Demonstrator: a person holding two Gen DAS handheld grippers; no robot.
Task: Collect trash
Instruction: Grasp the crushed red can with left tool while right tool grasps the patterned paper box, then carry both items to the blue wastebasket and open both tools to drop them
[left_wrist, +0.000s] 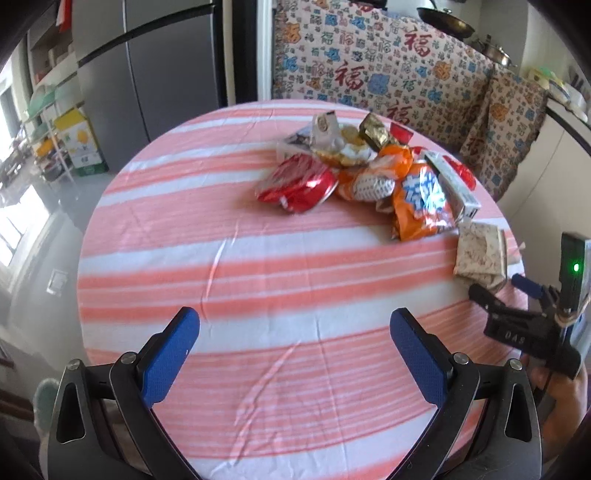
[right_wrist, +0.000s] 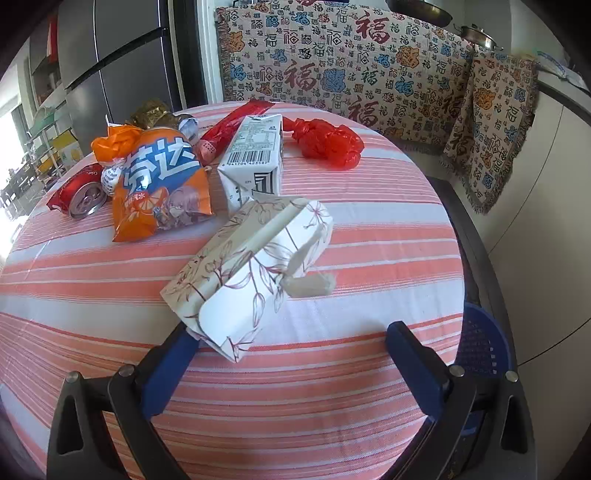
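Round table under a pink-and-white striped cloth (left_wrist: 258, 258) taken as landmark; filled most of both views. Behind table's far edge: grey double-door refrigerator (left_wrist: 155, 74) and a cream woven throw printed with red and blue characters (right_wrist: 332, 66). Beside table's right edge, below cloth level: blue perforated plastic basket (right_wrist: 480, 343), partly hidden.

Trash clustered on far half of table. Largest piece: floral-printed white paper tissue pack (right_wrist: 251, 266), nearest the right edge, a torn tissue strip hanging from its side. Beyond it toward table centre: white milk carton with barcode (right_wrist: 255, 155), lying on its side. Left of carton: orange snack bag with blue-and-white lettering (right_wrist: 159, 184), touching a crushed red drink can (right_wrist: 79, 195) further left. Behind carton, near far edge: crumpled red plastic bag (right_wrist: 328, 142) and a long red wrapper (right_wrist: 229, 125). Gold foil wrapper (left_wrist: 375, 131) at back of pile.

Left gripper (left_wrist: 295, 325) hovered over bare cloth at near side of table, blue pads spread wide, nothing between them. Right gripper (right_wrist: 291, 336) likewise spread wide at near-right of table; left fingertip touching or just under the tissue pack's near corner, exact contact unclear; pack not clamped.
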